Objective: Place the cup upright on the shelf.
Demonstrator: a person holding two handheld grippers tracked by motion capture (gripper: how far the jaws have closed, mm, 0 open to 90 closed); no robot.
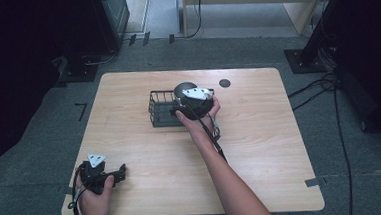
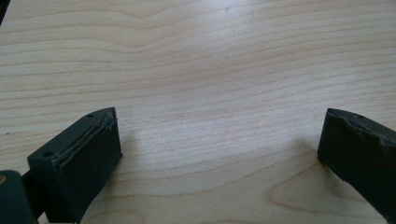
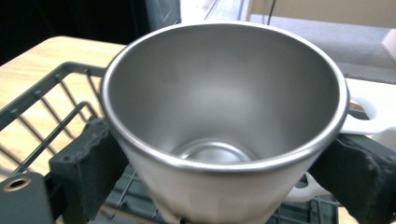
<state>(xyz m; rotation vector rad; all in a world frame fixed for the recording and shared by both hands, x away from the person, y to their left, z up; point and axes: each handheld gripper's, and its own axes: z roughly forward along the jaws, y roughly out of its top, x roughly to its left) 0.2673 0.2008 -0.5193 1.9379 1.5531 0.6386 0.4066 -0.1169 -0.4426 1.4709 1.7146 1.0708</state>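
My right gripper (image 3: 219,186) pinches a steel cup (image 3: 224,116) over the wire basket (image 1: 159,109), centre frame; left gripper (image 2: 219,158) jaws spread above bare counter (image 2: 210,70). I read no writing.

A dark round disc (image 1: 224,83) lies on the wooden table (image 1: 146,155) toward one o'clock. Black cables (image 1: 341,128) trail over the grey carpet (image 1: 40,146) at three o'clock.
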